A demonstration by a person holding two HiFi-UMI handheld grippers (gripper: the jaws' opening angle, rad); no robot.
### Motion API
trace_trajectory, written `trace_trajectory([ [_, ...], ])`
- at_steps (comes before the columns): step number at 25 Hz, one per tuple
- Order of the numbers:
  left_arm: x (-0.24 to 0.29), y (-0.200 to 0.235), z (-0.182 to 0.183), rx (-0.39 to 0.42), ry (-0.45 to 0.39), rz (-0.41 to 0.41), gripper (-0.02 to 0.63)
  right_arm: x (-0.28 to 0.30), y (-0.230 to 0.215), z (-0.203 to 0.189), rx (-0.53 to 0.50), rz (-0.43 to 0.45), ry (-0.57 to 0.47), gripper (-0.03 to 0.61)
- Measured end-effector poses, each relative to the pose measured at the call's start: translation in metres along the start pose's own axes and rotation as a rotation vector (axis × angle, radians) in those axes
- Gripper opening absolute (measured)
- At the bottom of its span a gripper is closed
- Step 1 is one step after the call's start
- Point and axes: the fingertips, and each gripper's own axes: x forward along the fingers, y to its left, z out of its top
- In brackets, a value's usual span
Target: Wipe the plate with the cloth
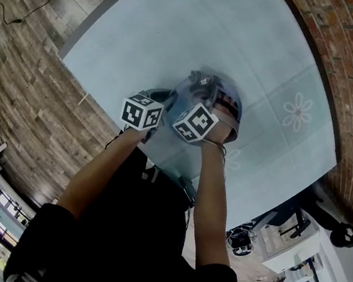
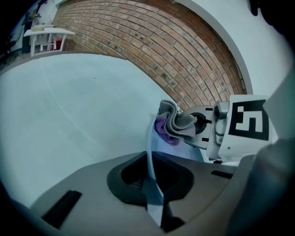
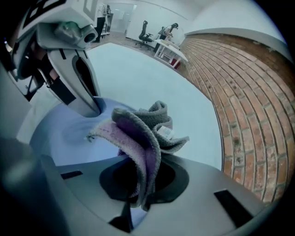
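Right now your left claw [image 2: 154, 196] is clenched on the rim of the round pale-blue plate [image 3: 62, 138], which it holds edge-on to its own camera over the light blue counter [image 1: 244, 48]. Your right claw [image 3: 138, 198] grips the crumpled grey-and-purple cloth [image 3: 138, 133] — its folds press against the plate's face, close beside the left claw, near the plate's far rim.

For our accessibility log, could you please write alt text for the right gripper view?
The right gripper is shut on a crumpled grey and purple cloth over a pale blue plate, which the left gripper holds by its far rim. A pale table and brick wall lie behind.
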Motion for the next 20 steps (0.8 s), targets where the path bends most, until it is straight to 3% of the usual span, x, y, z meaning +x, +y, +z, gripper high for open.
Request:
trace_trajectory([
  [7,0.0,0.001,0.001,-0.01,-0.009,0.0,0.043,-0.007,0.022,0.031,-0.087,0.057,-0.114,0.055],
  [15,0.001,0.001,0.001,-0.008,-0.004,0.009,0.044,-0.018,0.049,0.049,-0.102,0.172,-0.229,0.055],
  [17,0.0,0.003,0.001,-0.013,-0.011,0.014,0.044,-0.02,0.05,0.05,-0.08,0.2,-0.252,0.055],
  [20,0.0,0.002,0.0,-0.035,-0.022,0.015,0.043,-0.024,0.043,0.04,0.047,0.199,-0.255,0.057],
])
